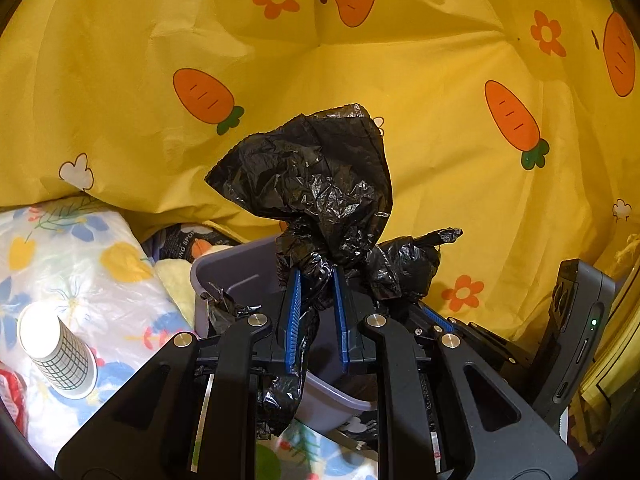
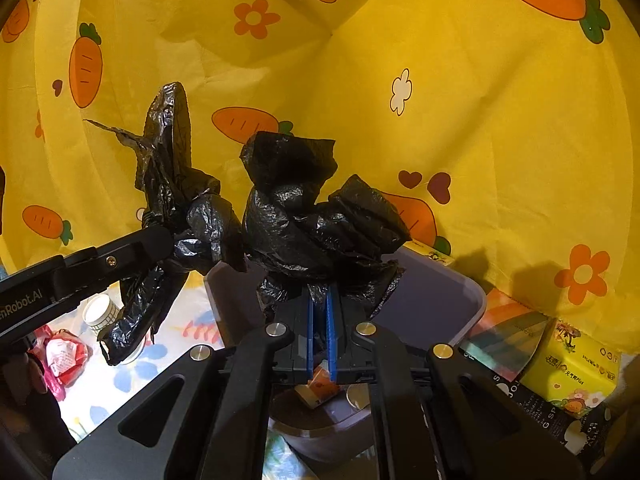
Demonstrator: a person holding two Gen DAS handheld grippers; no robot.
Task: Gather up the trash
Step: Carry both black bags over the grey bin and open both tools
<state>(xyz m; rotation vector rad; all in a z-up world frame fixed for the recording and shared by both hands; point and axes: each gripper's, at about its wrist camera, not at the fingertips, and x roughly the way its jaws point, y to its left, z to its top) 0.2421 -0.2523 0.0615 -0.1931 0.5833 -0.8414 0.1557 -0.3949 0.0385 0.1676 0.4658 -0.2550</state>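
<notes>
A yellow sheet (image 1: 400,80) printed with carrots and flowers hangs behind you, over a flowered cloth (image 1: 72,248) spread as the work surface. Far left on that cloth, a checked paper cup (image 1: 60,356) stands upside down, with a red wrapper (image 2: 64,356) near it; both look like trash not yet gathered. Toward the middle, your left gripper (image 1: 316,300) is nearly closed, its blue pads pinching one gathered ear of the black trash bag (image 1: 316,184) above the grey bin (image 1: 236,268). To the right of it, your right gripper (image 2: 320,312) is squeezed fully shut on the other ear of the bag, and a yellow tissue pack (image 2: 572,368) lies beside the bin at the far right. The film is thin and slick, so a sideways jerk could pull an ear out of the pads or tear it, and drawing the two ears unevenly could leave any knot loose. You cannot tell how much of the bag sits inside the bin, since both grippers block it; only a few scraps show at the bottom, and whether the ears are already crossed is hard to make out.
</notes>
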